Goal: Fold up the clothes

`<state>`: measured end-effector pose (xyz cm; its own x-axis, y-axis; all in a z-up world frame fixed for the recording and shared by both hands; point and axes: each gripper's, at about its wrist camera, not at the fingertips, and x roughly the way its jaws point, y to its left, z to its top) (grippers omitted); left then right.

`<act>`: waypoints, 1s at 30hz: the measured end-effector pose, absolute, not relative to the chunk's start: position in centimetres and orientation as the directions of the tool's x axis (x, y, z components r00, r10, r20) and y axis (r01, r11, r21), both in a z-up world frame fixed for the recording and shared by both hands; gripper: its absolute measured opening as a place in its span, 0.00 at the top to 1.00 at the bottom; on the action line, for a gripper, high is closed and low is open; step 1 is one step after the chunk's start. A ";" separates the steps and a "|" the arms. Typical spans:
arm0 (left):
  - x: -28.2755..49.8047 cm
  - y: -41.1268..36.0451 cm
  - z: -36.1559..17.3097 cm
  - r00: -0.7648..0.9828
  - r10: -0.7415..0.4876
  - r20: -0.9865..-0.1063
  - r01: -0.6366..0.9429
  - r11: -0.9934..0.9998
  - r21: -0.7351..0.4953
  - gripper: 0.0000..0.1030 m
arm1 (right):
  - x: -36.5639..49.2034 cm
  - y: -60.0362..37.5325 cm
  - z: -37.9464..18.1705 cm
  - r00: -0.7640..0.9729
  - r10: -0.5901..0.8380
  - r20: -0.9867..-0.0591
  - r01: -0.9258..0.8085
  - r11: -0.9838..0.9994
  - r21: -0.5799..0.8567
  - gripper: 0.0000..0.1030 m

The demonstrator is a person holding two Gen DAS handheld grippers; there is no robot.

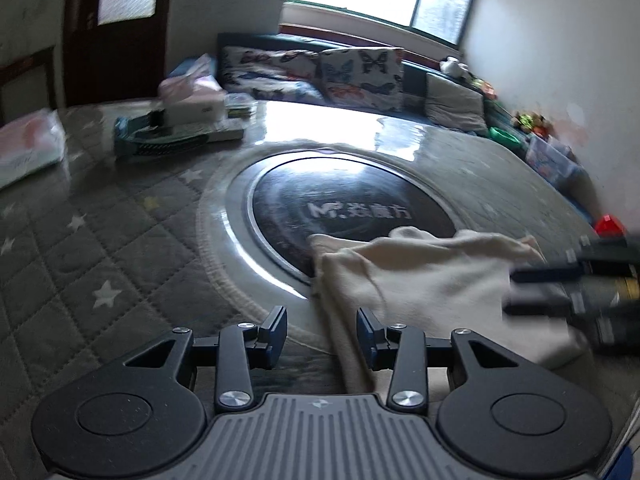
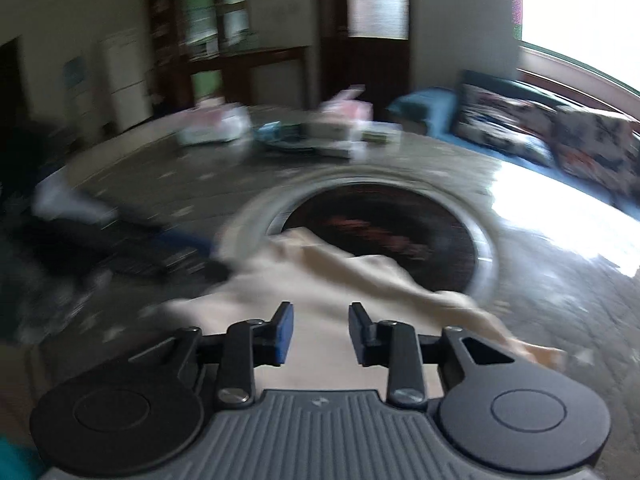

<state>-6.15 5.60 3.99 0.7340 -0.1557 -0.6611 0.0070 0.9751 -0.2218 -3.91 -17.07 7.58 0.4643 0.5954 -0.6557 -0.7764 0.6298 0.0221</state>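
A cream cloth garment (image 1: pixel 432 280) lies crumpled on the grey quilted table cover, partly over the black round hotplate (image 1: pixel 340 204). My left gripper (image 1: pixel 322 334) is open and empty, just above the garment's left edge. My right gripper (image 2: pixel 320 330) is open and empty over the garment (image 2: pixel 332 280). The right gripper also shows blurred at the right edge of the left wrist view (image 1: pixel 576 288), above the cloth. The right wrist view is motion-blurred.
Boxes, packets and a tissue pack (image 1: pixel 188 116) sit at the table's far side. A white packet (image 1: pixel 28 148) lies at far left. A sofa with butterfly cushions (image 1: pixel 320 76) stands behind the table. Toys (image 1: pixel 532 124) line the right wall.
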 end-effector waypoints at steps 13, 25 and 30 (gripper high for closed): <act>-5.9 8.2 4.8 0.724 -0.182 -0.666 -0.136 0.908 -0.395 0.45 | -9.5 -9.3 5.6 0.391 0.601 -0.697 -0.907 0.381 -0.181 0.59; -5.3 8.6 4.0 0.713 -0.257 -0.652 -0.237 0.787 -0.570 0.37 | -9.1 -9.7 5.6 0.430 0.600 -0.675 -0.877 0.454 -0.155 0.87; -4.9 8.3 3.8 0.713 -0.268 -0.648 -0.273 0.745 -0.609 0.36 | -8.0 -11.6 7.1 0.424 0.643 -0.638 -0.857 0.512 -0.054 0.88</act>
